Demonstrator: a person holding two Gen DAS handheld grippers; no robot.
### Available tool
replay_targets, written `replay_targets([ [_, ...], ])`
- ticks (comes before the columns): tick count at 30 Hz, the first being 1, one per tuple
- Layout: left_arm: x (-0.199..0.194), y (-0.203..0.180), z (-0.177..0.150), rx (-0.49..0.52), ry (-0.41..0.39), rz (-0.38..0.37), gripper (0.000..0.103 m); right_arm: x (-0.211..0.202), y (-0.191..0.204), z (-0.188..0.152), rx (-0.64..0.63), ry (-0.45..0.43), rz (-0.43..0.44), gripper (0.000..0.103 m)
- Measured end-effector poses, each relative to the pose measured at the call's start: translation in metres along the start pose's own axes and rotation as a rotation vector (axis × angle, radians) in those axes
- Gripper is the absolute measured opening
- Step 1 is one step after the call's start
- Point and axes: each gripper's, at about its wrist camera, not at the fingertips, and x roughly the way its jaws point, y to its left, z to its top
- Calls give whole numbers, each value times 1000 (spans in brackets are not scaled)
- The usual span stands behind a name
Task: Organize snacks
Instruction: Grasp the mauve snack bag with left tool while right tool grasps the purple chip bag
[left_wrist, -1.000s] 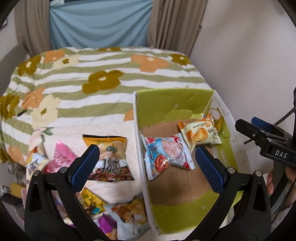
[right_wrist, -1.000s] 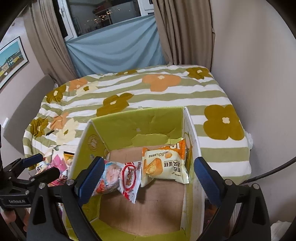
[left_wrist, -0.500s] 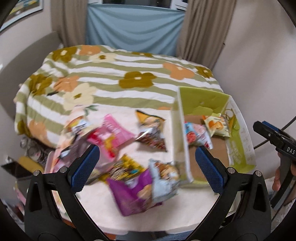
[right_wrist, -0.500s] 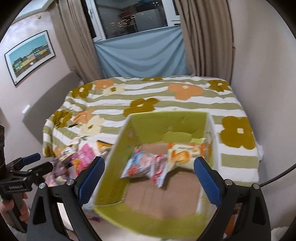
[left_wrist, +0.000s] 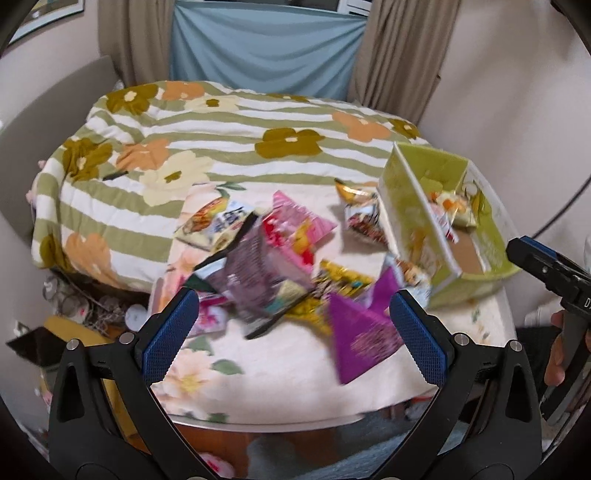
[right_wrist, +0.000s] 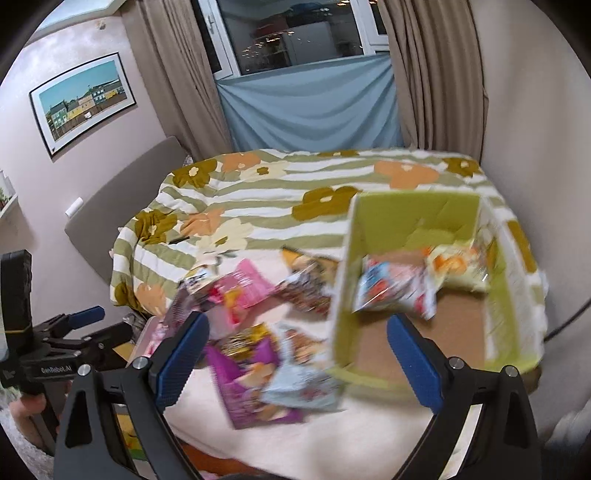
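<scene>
Several snack bags lie in a blurred heap on the cream cloth (left_wrist: 280, 373): a purple bag (left_wrist: 360, 332) (right_wrist: 247, 384), a pink bag (left_wrist: 295, 225) (right_wrist: 243, 291), a gold bag (left_wrist: 340, 284) and a dark grey-violet bag (left_wrist: 258, 277). A green cardboard box (left_wrist: 406, 206) (right_wrist: 410, 218) at the right holds a red-and-white bag (right_wrist: 391, 288) and a yellow cake bag (right_wrist: 458, 266). My left gripper (left_wrist: 293, 338) is open and empty, held above the heap. My right gripper (right_wrist: 297, 360) is open and empty, between heap and box.
The cloth-covered table stands against a bed with a green-striped flower quilt (left_wrist: 207, 122) (right_wrist: 280, 184). A wall is at the right, curtains and a window behind. Clutter lies on the floor at the left (left_wrist: 74, 306). The table's front edge (left_wrist: 266, 424) is near me.
Both grippers have pulled back and up, away from the box, and swung left. The snack heap now fills the views; the box has shifted to the right. Both stay open.
</scene>
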Motion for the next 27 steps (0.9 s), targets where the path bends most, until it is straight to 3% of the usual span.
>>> replay_targets([
  [7,16,44,-15,34,49,-66,102,28,48,-41,90,62,-55,96],
  [13,44,71,-9,39,114,-142,102,57,65,-71,264,111,-89,96],
  [19,87,84,-8,-79,211,-260,102,81,63,-94,420,159,-122,96],
  [24,117,84,-3,-184,235,-301,102,92,53,-102,475,186,-141,96],
  [27,130,79,3,-226,236,-298,102,94,39,-104,573,167,-120,96],
])
